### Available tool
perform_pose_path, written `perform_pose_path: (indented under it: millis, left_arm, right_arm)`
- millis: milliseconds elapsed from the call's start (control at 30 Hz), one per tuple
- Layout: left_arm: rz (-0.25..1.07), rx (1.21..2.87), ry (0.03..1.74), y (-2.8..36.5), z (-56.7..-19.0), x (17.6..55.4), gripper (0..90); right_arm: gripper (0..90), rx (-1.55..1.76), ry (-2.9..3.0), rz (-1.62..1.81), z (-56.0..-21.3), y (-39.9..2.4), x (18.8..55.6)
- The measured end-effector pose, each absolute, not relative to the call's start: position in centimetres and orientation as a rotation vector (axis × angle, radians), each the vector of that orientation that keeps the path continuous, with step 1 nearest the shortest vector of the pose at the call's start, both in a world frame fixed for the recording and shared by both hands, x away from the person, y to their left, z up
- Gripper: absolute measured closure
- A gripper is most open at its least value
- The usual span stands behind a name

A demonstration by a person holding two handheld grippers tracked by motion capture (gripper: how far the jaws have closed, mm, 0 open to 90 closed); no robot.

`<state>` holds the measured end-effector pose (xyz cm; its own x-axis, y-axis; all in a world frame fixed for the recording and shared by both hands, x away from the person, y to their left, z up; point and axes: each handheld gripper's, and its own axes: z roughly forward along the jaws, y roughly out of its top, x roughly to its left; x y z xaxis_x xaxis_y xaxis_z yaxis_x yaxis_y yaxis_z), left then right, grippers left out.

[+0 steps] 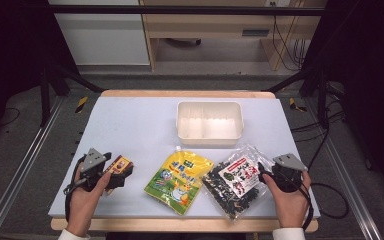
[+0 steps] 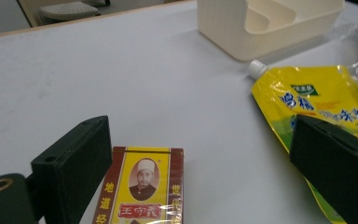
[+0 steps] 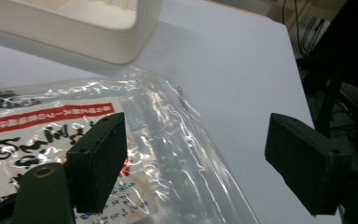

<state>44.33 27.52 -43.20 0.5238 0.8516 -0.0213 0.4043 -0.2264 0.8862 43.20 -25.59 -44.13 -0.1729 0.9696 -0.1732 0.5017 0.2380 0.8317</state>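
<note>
Two hands are coming in from the bottom edge of the high view, each gripping a black tool on the pale blue-grey table (image 1: pixel 140 125). At lower left of that view the left gripper (image 1: pixel 121 172) is resting over a small red and yellow box (image 1: pixel 120 165) printed with a portrait. In the left gripper view its jaws are standing spread wide, the box (image 2: pixel 142 189) lying flat between them at the bottom centre, close beside the left-hand jaw and well apart from the other; nothing is being pinched.

At lower right of the high view the right gripper (image 1: pixel 266 173) is sitting at the edge of a clear bag of dark dried pieces (image 1: pixel 237 181) with a red and white label. In the right gripper view its jaws are also gaping apart, the left-hand one hovering over the shiny plastic of the bag (image 3: pixel 168 154), the other over bare table; whether a jaw is touching the film I cannot tell.

Between box and bag, at lower centre of the high view, a yellow spouted pouch (image 1: pixel 179 181) is lying flat, its white cap pointing toward the top of the frame.

Farther up, just beyond the pouch's cap, a white two-compartment tray (image 1: pixel 180 122) is sitting at centre.
</note>
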Motion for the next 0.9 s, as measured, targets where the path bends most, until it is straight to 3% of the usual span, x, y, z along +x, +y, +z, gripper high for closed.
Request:
perform_pose_path:
  millis: [100,200,333,467,500,567,633,767,900]
  left_arm:
    - [0.606,1.834,1.054,27.6,-43.3,44.5,5.7]
    - [0.604,1.832,1.045,27.4,-43.3,44.5,5.9]
    - [0.615,1.845,1.021,27.2,-43.2,44.6,6.0]
    - [0.605,1.839,1.021,27.3,-43.2,44.5,6.1]
    - [0.605,1.839,1.021,27.3,-43.2,44.5,6.2]
    - [0.608,1.855,1.008,27.2,-43.1,44.4,7.2]
    - [0.623,1.867,0.999,27.1,-43.0,44.4,8.4]
    - [0.627,1.868,0.992,27.0,-42.9,44.5,8.4]
    - [0.624,1.861,0.999,27.1,-43.0,44.5,8.4]
  right_arm:
    - [20.8,1.396,1.744,0.823,-44.1,-26.6,43.0]
    - [27.0,1.422,1.73,0.838,-44.1,-27.8,42.8]
    - [37.2,1.441,1.695,0.855,-44.1,-29.0,42.8]
    - [52.9,1.464,1.689,0.889,-44.4,-30.1,42.6]
    - [52.9,1.464,1.689,0.889,-44.4,-30.1,42.6]
    - [73.8,1.469,1.713,0.927,-44.5,-30.8,42.5]
    - [82.2,1.473,1.709,0.953,-44.5,-31.4,42.4]
    - [82.3,1.502,1.713,0.971,-45.0,-32.0,42.5]
    - [73.8,1.542,1.747,0.997,-45.6,-32.5,42.7]
